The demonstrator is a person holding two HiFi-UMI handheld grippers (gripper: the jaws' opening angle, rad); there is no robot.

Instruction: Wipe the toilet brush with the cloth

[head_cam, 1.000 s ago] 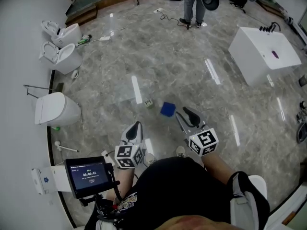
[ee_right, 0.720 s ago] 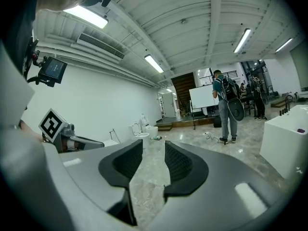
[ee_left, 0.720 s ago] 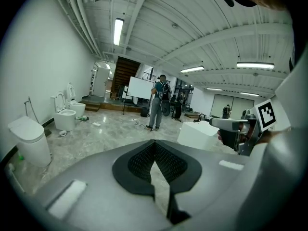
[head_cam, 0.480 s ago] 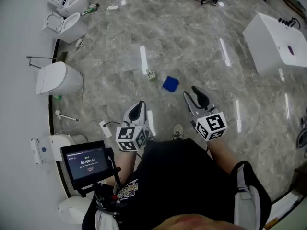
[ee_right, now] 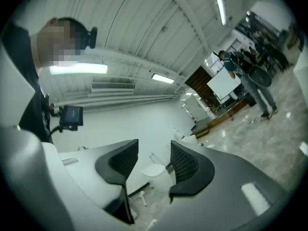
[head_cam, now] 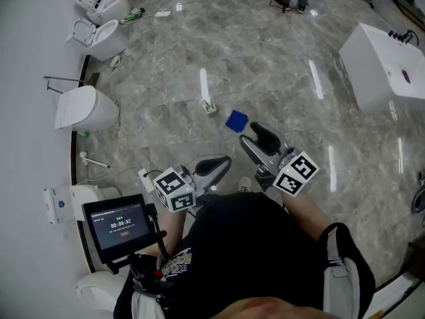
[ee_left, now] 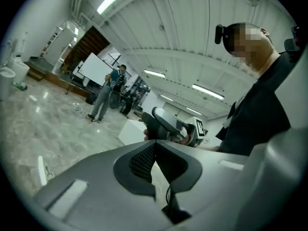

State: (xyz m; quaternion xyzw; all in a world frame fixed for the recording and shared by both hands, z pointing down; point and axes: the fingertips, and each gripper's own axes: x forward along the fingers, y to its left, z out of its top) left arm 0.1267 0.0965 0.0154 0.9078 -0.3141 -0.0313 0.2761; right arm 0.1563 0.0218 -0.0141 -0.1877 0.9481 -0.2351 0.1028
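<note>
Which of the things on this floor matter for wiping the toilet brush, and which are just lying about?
Job: blue cloth, on the floor ahead; toilet brush, lying near the wall.
Lying about: toilets along the wall; white cabinet; small object beside the cloth.

We see the cloth (head_cam: 236,120) as a small blue square lying flat on the grey marbled floor (head_cam: 279,58), one corner turned away from us; the toilet brush (head_cam: 85,157) is white and lies on its side on the same floor, its rounded head toward the wall, its thin handle reaching into the room; it rests near the white toilet (head_cam: 83,108), well apart from the cloth.
</note>
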